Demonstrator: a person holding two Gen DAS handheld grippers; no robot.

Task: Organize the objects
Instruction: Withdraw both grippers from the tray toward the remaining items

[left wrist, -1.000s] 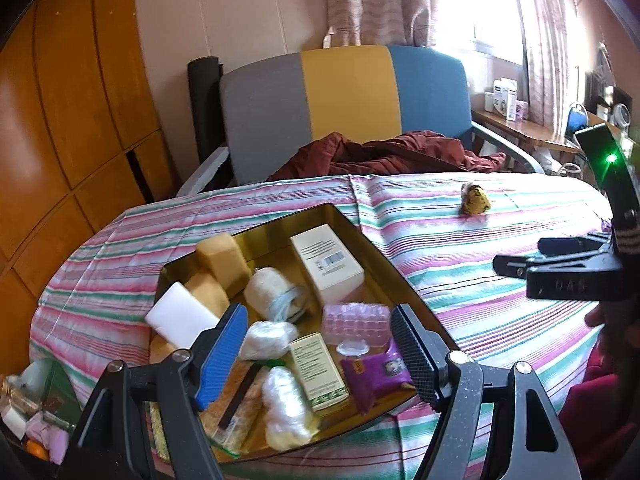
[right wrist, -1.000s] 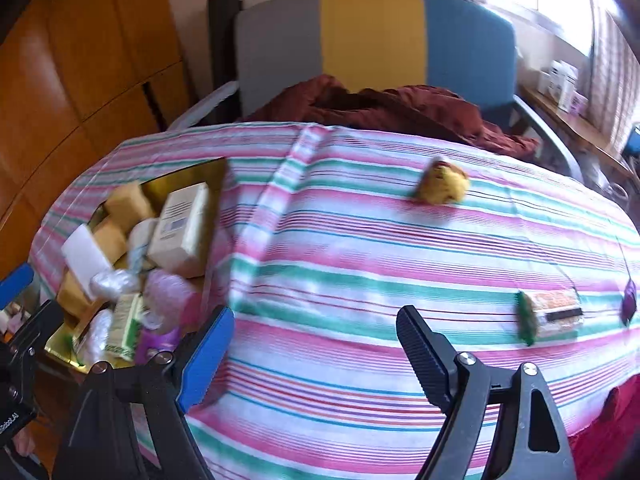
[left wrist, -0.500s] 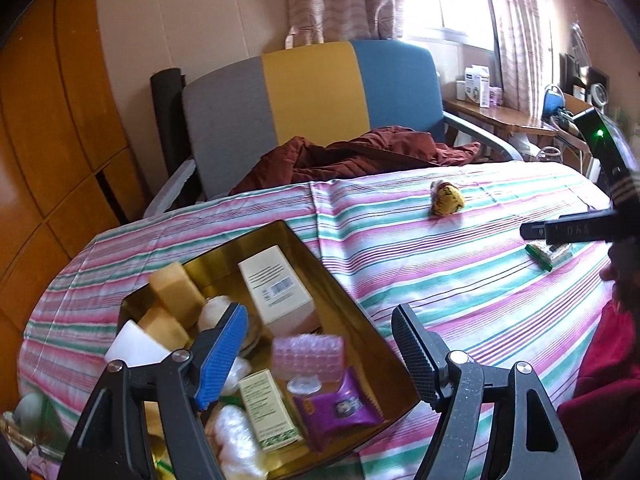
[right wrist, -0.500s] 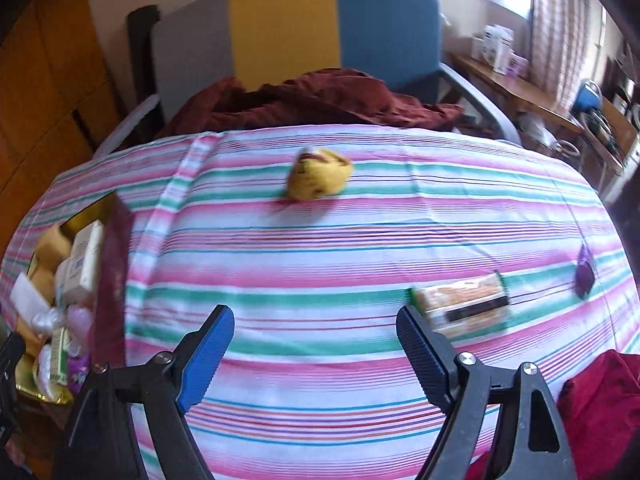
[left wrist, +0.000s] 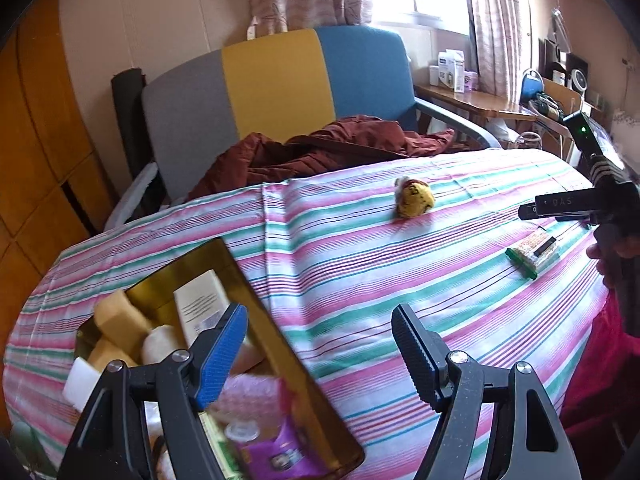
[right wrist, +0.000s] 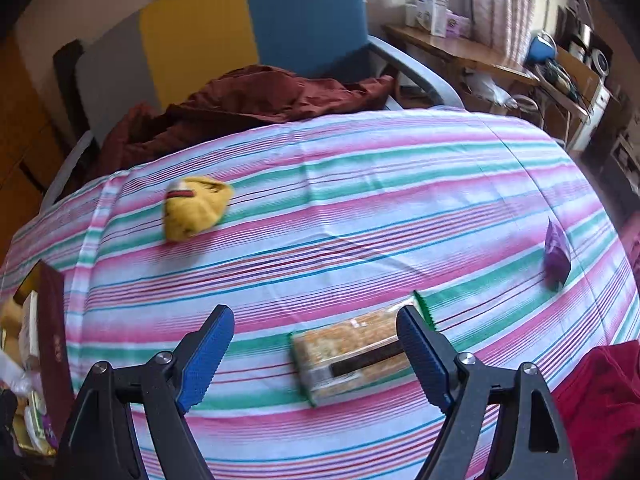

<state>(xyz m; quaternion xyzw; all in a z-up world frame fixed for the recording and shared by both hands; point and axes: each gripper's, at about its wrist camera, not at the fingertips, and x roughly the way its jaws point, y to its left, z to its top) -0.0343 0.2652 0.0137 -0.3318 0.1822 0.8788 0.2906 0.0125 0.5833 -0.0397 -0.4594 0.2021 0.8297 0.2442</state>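
A: Attention has been shifted from the tray point(left wrist: 280, 344) toward the loose items; the snack bar point(right wrist: 352, 354) is now framed between the spread jaws of the right gripper point(right wrist: 316, 344), not yet touched.

B: And the left gripper point(left wrist: 320, 344)?

A: Its jaws are spread and empty, held over the tray's edge. The yellow packet point(right wrist: 196, 208) and purple sachet point(right wrist: 557, 256) are left on the cloth point(right wrist: 360, 208). The bar is probably to be picked next.

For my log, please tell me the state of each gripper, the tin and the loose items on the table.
Left gripper: open, empty.
Right gripper: open, empty.
Tin: open, holding items.
Snack bar: flat on cloth.
Yellow pouch: on cloth.
Purple packet: on cloth.
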